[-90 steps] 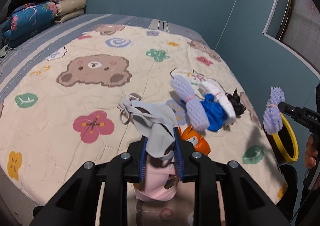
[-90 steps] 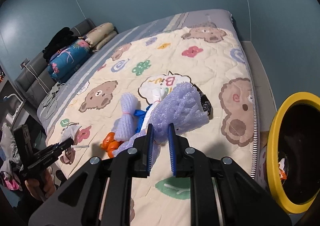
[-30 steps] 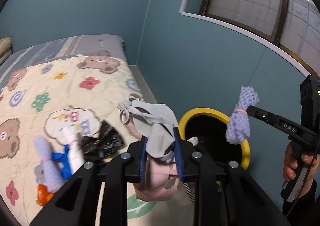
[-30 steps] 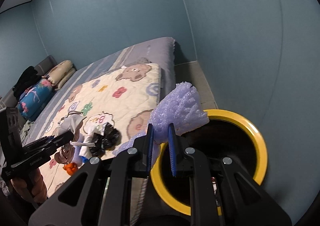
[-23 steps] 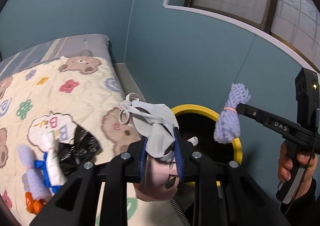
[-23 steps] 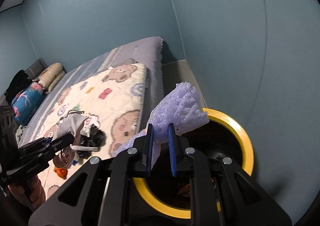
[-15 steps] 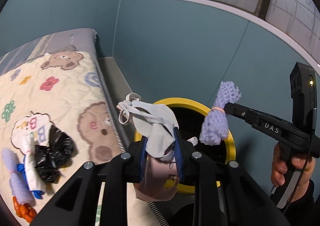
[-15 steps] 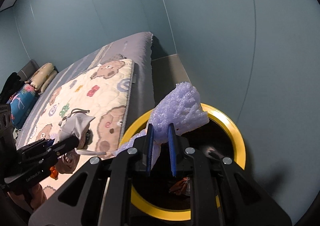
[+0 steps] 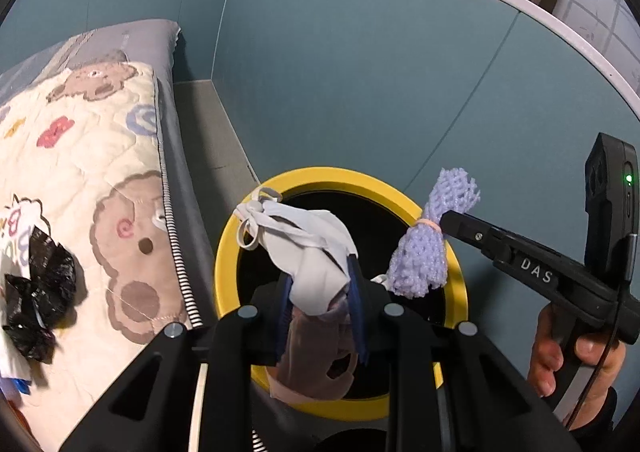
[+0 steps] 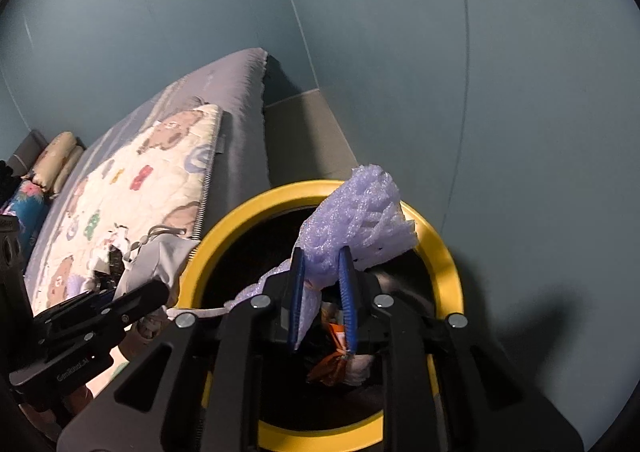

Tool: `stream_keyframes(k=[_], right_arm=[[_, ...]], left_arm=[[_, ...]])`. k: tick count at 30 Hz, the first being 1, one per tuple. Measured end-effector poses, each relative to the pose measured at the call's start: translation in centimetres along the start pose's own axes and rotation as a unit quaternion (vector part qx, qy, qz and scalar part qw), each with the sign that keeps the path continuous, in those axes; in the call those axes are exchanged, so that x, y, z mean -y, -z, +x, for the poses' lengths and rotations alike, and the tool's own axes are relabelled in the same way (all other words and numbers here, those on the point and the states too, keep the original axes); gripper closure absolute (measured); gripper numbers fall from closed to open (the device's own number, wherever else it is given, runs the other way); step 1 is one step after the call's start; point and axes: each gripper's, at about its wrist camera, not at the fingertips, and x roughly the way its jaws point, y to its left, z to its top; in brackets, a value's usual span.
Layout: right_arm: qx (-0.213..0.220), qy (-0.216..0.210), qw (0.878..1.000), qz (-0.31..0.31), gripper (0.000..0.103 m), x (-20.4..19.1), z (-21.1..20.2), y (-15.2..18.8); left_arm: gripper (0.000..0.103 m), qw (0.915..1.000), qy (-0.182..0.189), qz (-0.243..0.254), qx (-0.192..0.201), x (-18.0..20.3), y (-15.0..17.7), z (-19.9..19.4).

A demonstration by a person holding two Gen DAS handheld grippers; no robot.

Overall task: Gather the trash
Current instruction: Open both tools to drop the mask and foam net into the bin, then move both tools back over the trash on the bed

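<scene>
My left gripper (image 9: 320, 272) is shut on a bundle of grey and pink face masks (image 9: 308, 252) and holds it over the near-left rim of the yellow-rimmed trash bin (image 9: 224, 272). My right gripper (image 10: 322, 256) is shut on a purple foam net (image 10: 356, 212) and holds it above the bin's opening (image 10: 440, 252). The right gripper and its net also show in the left wrist view (image 9: 424, 256). The left gripper with the masks shows in the right wrist view (image 10: 156, 256). Wrappers lie inside the bin (image 10: 332, 364).
The bed with a bear-print quilt (image 9: 80, 172) lies left of the bin. A black plastic bag (image 9: 36, 292) and other trash remain on it. A blue-green wall (image 9: 360, 72) stands close behind the bin. Pillows (image 10: 56, 160) lie at the bed's far end.
Both grippers have swung from the bed to the bin, each keeping its load. The right one now hangs over the opening and the left one over the rim.
</scene>
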Motion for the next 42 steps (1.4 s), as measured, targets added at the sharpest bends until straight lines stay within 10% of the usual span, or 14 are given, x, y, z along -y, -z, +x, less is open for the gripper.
stream_keyframes(k=[19,42], right_arm=[[-0.003,-0.014,1.0,0.01,0.045,-2.1,-0.9,0.7],[0.029,-0.109,0.99,-0.088,0.021,-16.4,-3.4,1.3]], left_arm=[[0.019,0.9965,-0.053,-0.035,0.054,-4.0,0.8,-5.7],[0.008,0.968,-0.19,-0.101,0.129,-15.5,6.7,-19.8]])
